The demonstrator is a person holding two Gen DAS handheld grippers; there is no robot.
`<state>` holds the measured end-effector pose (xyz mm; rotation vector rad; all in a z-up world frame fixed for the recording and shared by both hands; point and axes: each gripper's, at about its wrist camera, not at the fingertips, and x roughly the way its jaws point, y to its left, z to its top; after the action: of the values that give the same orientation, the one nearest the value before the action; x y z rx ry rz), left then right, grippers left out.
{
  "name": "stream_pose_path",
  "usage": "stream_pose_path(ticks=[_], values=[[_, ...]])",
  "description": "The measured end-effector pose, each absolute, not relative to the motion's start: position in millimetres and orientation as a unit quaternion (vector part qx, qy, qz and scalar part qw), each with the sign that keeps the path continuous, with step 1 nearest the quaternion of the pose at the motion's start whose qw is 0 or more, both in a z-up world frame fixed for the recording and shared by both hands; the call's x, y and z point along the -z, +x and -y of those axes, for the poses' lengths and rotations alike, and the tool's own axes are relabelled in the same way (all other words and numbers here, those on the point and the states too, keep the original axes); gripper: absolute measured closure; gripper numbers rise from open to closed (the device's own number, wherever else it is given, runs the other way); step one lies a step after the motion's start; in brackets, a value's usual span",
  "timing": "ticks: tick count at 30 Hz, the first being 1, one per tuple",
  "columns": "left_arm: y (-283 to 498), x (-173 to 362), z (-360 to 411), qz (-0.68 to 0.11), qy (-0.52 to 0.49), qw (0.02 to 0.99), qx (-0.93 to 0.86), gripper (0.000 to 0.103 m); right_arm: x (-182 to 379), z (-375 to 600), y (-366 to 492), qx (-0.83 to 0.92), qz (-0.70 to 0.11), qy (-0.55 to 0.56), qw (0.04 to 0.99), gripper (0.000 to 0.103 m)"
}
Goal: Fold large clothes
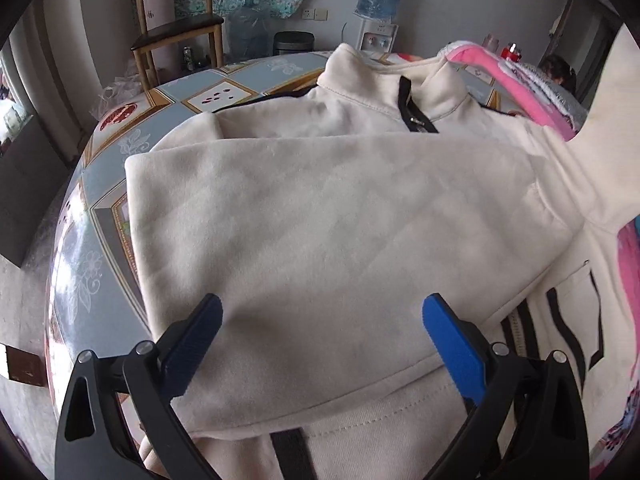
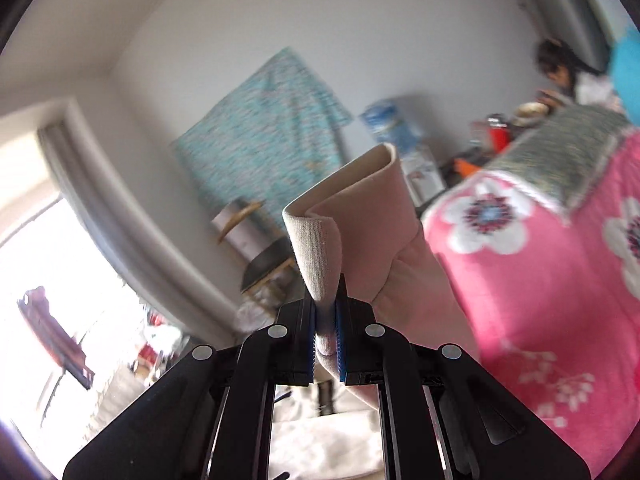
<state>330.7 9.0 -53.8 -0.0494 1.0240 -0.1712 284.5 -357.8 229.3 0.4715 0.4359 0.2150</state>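
Note:
A cream zip-up jacket (image 1: 340, 208) with black trim lies spread on the round patterned table (image 1: 108, 184), collar at the far side, one sleeve folded across its chest. My left gripper (image 1: 322, 312) is open and empty, hovering just above the folded sleeve near the hem. My right gripper (image 2: 327, 320) is shut on the ribbed cuff of the jacket's other sleeve (image 2: 360, 216), held up in the air and pointing toward the room. That raised sleeve also shows at the right edge of the left wrist view (image 1: 608, 132).
A pink flowered blanket (image 2: 540, 280) lies to the right of the jacket, also in the left wrist view (image 1: 520, 80). Behind the table stand a wooden chair (image 1: 176, 28), a water dispenser (image 1: 378, 8) and a person (image 2: 560, 72) at the far right.

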Motion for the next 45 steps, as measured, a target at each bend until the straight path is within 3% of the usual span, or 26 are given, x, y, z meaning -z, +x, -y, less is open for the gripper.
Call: stream_pose_path(ticks=[4, 8, 13, 17, 19, 21, 24, 29, 34, 36, 39, 44, 45], values=[[307.3, 30.8, -34.7, -0.457, -0.033, 0.885, 0.083, 0.005, -212.4, 262.7, 305.7, -0.161, -0.245, 0.165, 0.942, 0.095], [282.8, 14.7, -68.7, -0.438, -0.057, 0.894, 0.078, 0.005, -157.9, 162.3, 329.5, -0.199, -0.299, 0.084, 0.929, 0.095], [256.7, 7.1, -100.9, -0.424, -0.080, 0.898, 0.078, 0.005, -37.7, 46.4, 336.6, -0.221, -0.401, -0.038, 0.888, 0.091], [247.1, 11.3, -112.5, -0.421, -0.093, 0.898, 0.085, 0.005, 52.1, 6.5, 330.3, -0.254, -0.528, -0.047, 0.809, 0.087], [246.5, 12.6, -114.1, -0.418, -0.096, 0.899, 0.091, 0.005, 58.7, 21.0, 326.2, -0.261, -0.545, -0.006, 0.796, 0.076], [250.1, 11.9, -113.0, -0.413, -0.102, 0.899, 0.101, 0.005, 43.7, 49.3, 317.5, -0.262, -0.533, 0.042, 0.803, 0.054], [263.3, 7.7, -106.3, -0.403, -0.106, 0.902, 0.116, 0.005, 3.9, 105.4, 303.8, -0.240, -0.486, 0.081, 0.836, 0.047], [285.2, -2.0, -90.0, -0.388, -0.096, 0.909, 0.119, 0.012, -28.4, 226.2, 295.7, -0.142, -0.444, 0.114, 0.877, 0.046], [297.0, 11.0, -73.1, -0.412, -0.068, 0.903, 0.104, 0.032, -29.2, 345.8, 303.5, -0.020, -0.438, 0.191, 0.878, 0.045], [302.0, 22.6, -67.0, -0.430, -0.063, 0.895, 0.101, 0.044, -17.1, 368.3, 323.3, 0.005, -0.442, 0.215, 0.871, 0.053], [305.2, 39.0, -60.9, -0.460, -0.053, 0.883, 0.084, 0.059, 5.3, 388.6, 355.8, 0.000, -0.462, 0.253, 0.850, 0.056], [304.3, 47.9, -62.8, -0.467, -0.046, 0.880, 0.064, 0.065, 35.7, 376.9, 405.4, -0.007, -0.496, 0.248, 0.832, 0.057], [304.4, 47.7, -62.6, -0.468, -0.045, 0.880, 0.063, 0.065, 41.9, 373.9, 411.4, -0.013, -0.503, 0.252, 0.826, 0.071]])
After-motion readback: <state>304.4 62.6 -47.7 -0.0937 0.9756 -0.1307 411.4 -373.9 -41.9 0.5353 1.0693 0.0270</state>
